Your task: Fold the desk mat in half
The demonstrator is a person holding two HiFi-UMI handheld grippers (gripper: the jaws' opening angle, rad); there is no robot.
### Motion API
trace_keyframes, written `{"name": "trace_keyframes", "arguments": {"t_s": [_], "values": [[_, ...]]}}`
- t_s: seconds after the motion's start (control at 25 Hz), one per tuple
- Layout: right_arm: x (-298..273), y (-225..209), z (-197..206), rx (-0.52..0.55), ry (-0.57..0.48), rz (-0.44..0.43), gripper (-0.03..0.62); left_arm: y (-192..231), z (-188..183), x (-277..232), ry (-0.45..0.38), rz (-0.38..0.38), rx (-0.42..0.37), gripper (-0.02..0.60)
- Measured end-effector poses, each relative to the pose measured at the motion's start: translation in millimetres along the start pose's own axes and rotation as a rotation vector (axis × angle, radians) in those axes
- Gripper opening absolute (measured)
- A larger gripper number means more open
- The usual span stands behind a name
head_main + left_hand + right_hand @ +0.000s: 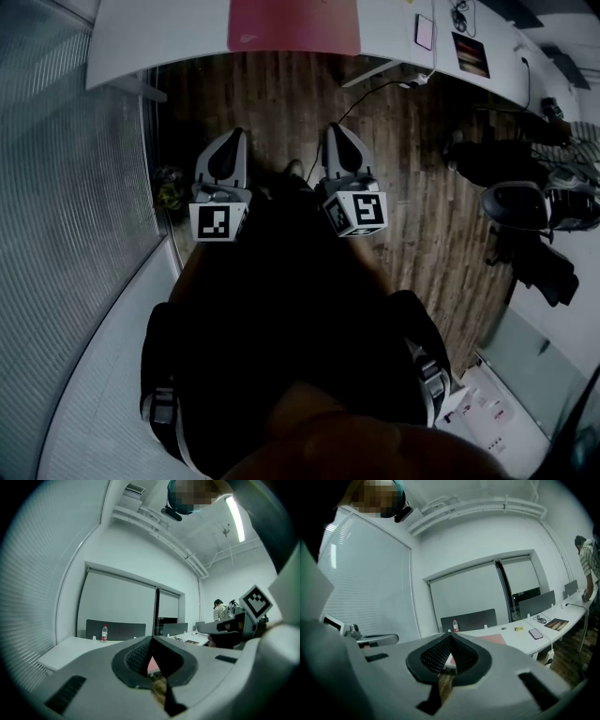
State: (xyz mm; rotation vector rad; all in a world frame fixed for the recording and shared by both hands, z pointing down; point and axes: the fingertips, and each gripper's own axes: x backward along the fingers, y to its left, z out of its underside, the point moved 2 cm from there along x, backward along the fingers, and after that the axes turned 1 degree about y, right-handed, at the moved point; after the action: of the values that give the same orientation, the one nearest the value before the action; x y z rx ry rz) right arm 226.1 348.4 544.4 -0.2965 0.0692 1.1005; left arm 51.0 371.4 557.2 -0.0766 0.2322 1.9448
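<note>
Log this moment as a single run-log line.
stage: pre-grasp | left gripper: shut, empty | right gripper: shut, empty | both: over floor, short of desk | desk mat: lying on desk, untouched

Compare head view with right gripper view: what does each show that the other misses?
Head view only: left gripper and right gripper whole from above, jaws shut, empty; an office chair. Right gripper view only: a bottle and the dark panel behind it. Both: pink mat on the white desk, a phone, wood floor.
</note>
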Motion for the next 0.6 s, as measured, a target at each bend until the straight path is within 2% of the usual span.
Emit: {"name": "trace_keyframes", "arguments": {"t_s": [0.2,0.4,0.6], "values": [[5.2,11.1,26.3,0.038,-0.013,0.021,0.0,4.5,33.5,11.0,-0.017,0.052,-0.011,0.005],[-6.9,-15.0,14.4,0.053,0.015,0.041,0.0,2.1,21.8,-8.6,0.014,0.053,-0.018,0.005],[-30.3,-30.7,13.2,0.042,0.052,0.032,0.0,6.4,30.0,-31.0,0.028,0.044,-0.027,0.005]]}}
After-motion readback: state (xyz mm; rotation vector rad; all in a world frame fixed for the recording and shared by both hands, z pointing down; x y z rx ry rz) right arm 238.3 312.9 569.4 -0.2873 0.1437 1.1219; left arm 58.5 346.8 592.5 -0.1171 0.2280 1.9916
